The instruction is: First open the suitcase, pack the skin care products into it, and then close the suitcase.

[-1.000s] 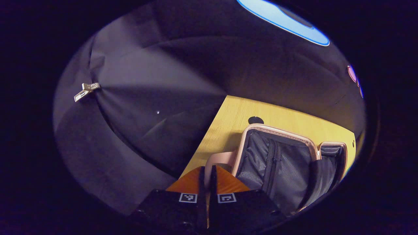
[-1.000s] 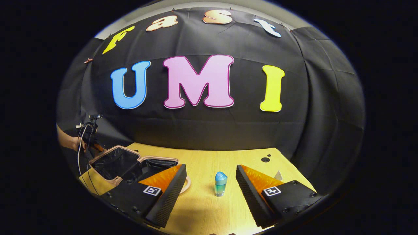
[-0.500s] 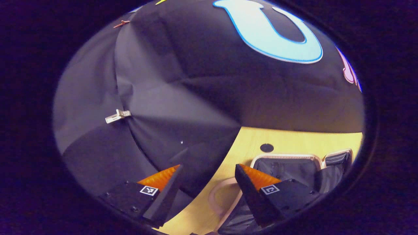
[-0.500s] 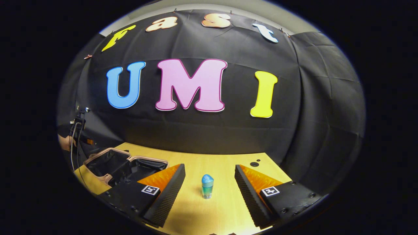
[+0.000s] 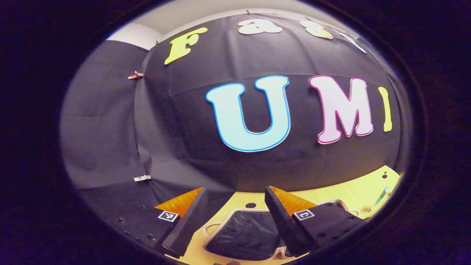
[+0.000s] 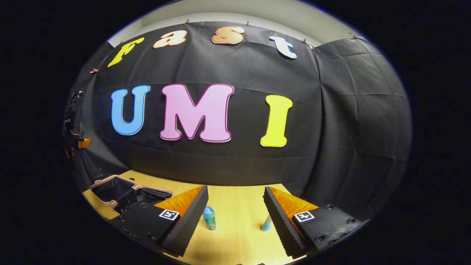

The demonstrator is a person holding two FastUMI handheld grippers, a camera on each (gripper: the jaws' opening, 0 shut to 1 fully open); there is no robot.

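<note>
— Where did the bottle (image 6: pixel 209 217) stand?
— Upright on the table (image 6: pixel 235 235), lower middle, just inside the right tool's (image 6: pixel 235 217) left finger; tool wide open, empty.
— And the suitcase (image 6: pixel 121 191)?
— Open, lower left.

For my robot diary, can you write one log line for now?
pink suitcase: open | blue-capped bottle: on table | left gripper: open | right gripper: open

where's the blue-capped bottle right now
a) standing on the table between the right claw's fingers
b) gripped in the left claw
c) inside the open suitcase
a: the blue-capped bottle stands upright on the table between the open right claw fingers, apart from the suitcase.
</note>
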